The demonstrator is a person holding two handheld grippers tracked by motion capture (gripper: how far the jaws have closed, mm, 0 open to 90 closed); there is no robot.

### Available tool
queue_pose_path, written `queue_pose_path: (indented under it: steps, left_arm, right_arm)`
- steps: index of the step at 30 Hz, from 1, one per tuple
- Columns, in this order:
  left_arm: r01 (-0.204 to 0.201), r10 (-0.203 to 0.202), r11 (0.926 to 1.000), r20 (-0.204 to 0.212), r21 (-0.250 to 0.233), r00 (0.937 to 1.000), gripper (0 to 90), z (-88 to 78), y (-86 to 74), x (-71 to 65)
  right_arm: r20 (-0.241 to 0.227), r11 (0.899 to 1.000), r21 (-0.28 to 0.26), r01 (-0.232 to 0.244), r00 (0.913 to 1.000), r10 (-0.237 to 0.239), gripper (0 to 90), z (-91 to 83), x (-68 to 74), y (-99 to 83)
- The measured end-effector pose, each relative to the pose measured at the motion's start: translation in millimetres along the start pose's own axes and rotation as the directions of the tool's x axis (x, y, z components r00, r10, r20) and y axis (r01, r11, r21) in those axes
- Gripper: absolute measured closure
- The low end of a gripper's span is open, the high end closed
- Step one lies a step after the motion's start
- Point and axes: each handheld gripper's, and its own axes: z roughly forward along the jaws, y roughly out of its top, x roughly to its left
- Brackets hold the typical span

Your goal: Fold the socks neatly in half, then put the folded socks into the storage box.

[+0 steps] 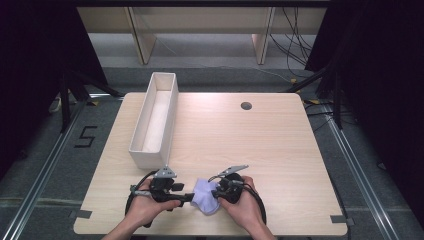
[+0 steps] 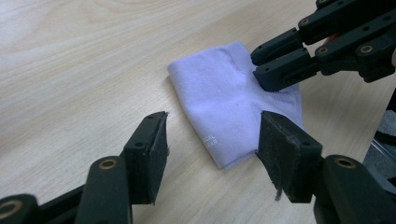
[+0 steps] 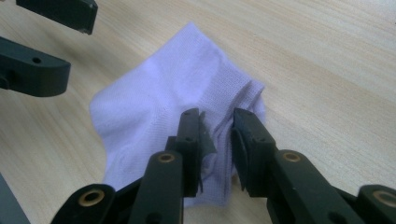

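A small pale lilac sock [image 1: 206,196] lies folded on the wooden table [image 1: 260,150] near its front edge, between my two grippers. My right gripper [image 3: 217,116] is shut on the sock [image 3: 159,102], its jaws pinching the bunched ribbed edge. In the left gripper view the right gripper [image 2: 258,67] comes in from the upper right and grips the sock [image 2: 224,102] at its far side. My left gripper [image 2: 213,122] stands open, jaws wide apart, with the sock's near corner just ahead of the gap and no pad pressing on it. From above, the left gripper [image 1: 189,197] sits just left of the sock.
A long narrow white box [image 1: 145,160] with an open top stands at the table's left, running from near the left hand to the back edge. A dark round cable hole [image 1: 246,106] sits at the back right. Dark curtains flank the table.
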Motion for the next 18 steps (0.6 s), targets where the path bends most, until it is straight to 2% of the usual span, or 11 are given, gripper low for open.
queue_pose_path:
  steps: [2,4,7,9,11,13,14,15,17,18]
  left_arm:
    - [0.036,-0.036,0.9993,-0.007,-0.006,0.9993,41.0,-1.3,-0.4,-0.4]
    - [0.068,-0.068,0.9975,0.020,-0.017,0.9975,40.3,-0.7,-1.4,-0.1]
    - [0.075,-0.074,0.9972,0.035,-0.011,0.9966,40.5,-0.1,-2.6,-0.3]
    - [0.079,-0.079,0.9968,0.031,-0.007,0.9964,40.4,0.0,-3.0,0.5]
    - [0.088,-0.087,0.9960,0.030,-0.018,0.9957,40.3,0.0,-3.1,0.8]
    - [0.092,-0.092,0.9955,0.027,-0.022,0.9954,40.3,-0.6,-3.3,0.9]
    - [0.089,-0.088,0.9959,0.033,-0.017,0.9956,40.4,-1.0,-3.5,1.6]
    - [0.088,-0.088,0.9958,0.023,-0.024,0.9959,40.5,-0.6,-4.0,1.1]
    - [0.088,-0.088,0.9958,0.025,-0.025,0.9958,41.0,-0.1,-4.7,1.3]
    - [0.091,-0.090,0.9957,0.017,-0.020,0.9957,41.5,-0.1,-4.7,1.1]
  right_arm:
    - [0.019,1.000,-0.006,0.009,0.9998,-0.008,72.1,0.2,-0.7,0.1]
    - [0.013,1.000,-0.011,0.005,0.9999,-0.005,69.1,-0.2,-0.2,0.4]
    - [0.018,0.999,-0.038,-0.018,0.9997,0.019,62.3,-4.4,-0.3,1.3]
    - [0.021,0.997,-0.072,-0.027,0.9994,0.028,60.1,-12.8,0.2,3.0]
    - [0.036,0.995,-0.089,-0.055,0.9977,0.058,59.2,-22.7,1.1,4.3]
    - [0.024,0.990,-0.140,-0.008,0.9996,0.012,58.9,-28.2,-3.2,4.9]
    - [0.049,0.988,-0.155,0.014,0.9988,-0.006,58.9,-30.5,-5.0,4.8]
    - [0.047,0.990,-0.143,-0.012,0.9987,0.019,58.9,-33.7,-4.1,4.0]
    - [0.034,0.990,-0.144,-0.008,0.9993,0.013,58.8,-35.6,-6.1,2.0]
    - [0.045,0.991,-0.134,-0.012,0.9988,0.018,58.7,-35.9,-4.9,0.1]
